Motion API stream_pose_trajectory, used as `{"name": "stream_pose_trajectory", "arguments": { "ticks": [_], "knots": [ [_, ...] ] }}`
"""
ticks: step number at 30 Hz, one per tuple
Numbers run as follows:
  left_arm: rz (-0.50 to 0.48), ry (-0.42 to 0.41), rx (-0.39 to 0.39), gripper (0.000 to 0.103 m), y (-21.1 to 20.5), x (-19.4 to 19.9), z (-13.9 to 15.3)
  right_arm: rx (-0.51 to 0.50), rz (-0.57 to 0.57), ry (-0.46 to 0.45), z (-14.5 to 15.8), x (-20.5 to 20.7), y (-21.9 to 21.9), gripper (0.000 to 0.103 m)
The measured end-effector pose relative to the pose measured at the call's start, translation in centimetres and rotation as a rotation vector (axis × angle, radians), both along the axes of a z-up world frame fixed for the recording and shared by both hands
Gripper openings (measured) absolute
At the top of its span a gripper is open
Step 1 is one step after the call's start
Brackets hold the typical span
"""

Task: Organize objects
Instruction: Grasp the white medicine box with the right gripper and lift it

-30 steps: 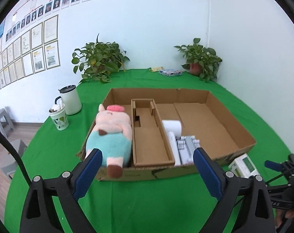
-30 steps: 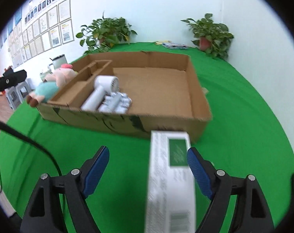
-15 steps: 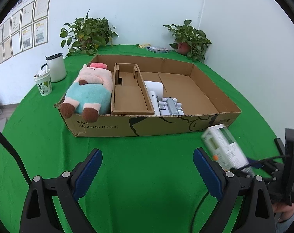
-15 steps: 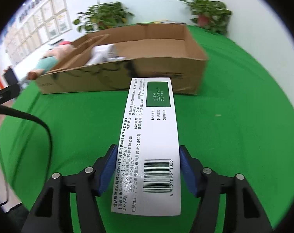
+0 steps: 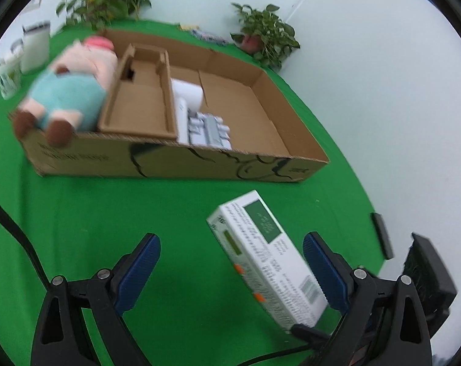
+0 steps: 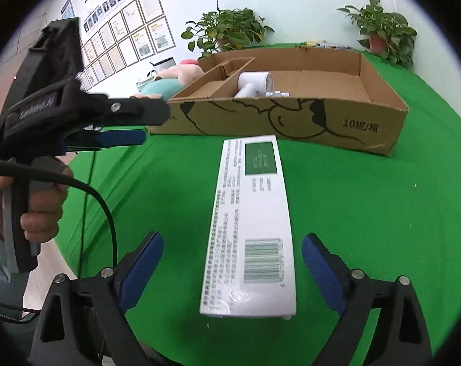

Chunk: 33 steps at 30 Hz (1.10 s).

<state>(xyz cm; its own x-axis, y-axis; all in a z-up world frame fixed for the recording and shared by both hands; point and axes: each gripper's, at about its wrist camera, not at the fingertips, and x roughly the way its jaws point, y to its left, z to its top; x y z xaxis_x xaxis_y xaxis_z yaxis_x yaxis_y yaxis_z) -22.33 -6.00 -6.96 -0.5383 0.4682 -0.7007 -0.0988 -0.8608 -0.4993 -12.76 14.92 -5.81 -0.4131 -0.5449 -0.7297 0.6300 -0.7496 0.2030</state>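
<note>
a green cloth covered the table, with the cardboard tray toward its far side. left of the tray's front wall the left gripper hovered spread and empty. the white box lay flat before the tray, between the opening, untouching jaws of the right gripper.

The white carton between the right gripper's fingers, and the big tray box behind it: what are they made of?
The white carton looks like thin printed paperboard with a slight gloss: sharp folded edges, fine print, a barcode and a green panel. The tray box appears to be matt brown corrugated cardboard, going by its raw cut rim, folded flaps and black line print. The right gripper is opening, its pads clear of the carton.
</note>
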Motion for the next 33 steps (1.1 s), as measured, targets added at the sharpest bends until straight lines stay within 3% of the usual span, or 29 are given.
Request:
{"name": "stream_pose_trajectory", "arguments": {
  "ticks": [3,9,11,13,14,18,27,33],
  "knots": [
    [-0.035,-0.054,0.048,0.094,0.8,-0.9,-1.4,0.027,0.009,0.012,-0.4,0.2,-0.4,0.093],
    [-0.094,-0.069,0.092,0.089,2.5,-1.3,-3.0,0.109,0.047,0.062,-0.8,1.3,-1.5,0.091],
    [-0.106,-0.081,0.112,0.082,2.9,-1.3,-3.5,0.138,0.044,0.08,-1.1,1.5,-1.9,0.088],
    [-0.129,-0.095,0.121,0.075,3.2,-1.4,-3.9,0.167,0.039,0.083,-1.5,1.5,-2.2,0.069],
    [-0.135,-0.098,0.125,0.073,3.3,-1.3,-4.0,0.174,0.037,0.071,-1.7,1.3,-2.3,0.067],
    [-0.145,-0.122,0.138,0.069,3.8,-0.9,-4.7,0.111,0.038,0.046,-1.3,1.9,-2.0,0.066],
    [-0.143,-0.171,0.117,0.068,4.2,0.9,-6.3,0.084,0.043,0.002,-1.4,3.1,-2.4,0.066],
    [-0.135,-0.19,0.153,0.063,4.0,0.9,-6.7,-0.031,0.012,-0.112,-1.4,2.5,-1.9,0.065]
  ]
}}
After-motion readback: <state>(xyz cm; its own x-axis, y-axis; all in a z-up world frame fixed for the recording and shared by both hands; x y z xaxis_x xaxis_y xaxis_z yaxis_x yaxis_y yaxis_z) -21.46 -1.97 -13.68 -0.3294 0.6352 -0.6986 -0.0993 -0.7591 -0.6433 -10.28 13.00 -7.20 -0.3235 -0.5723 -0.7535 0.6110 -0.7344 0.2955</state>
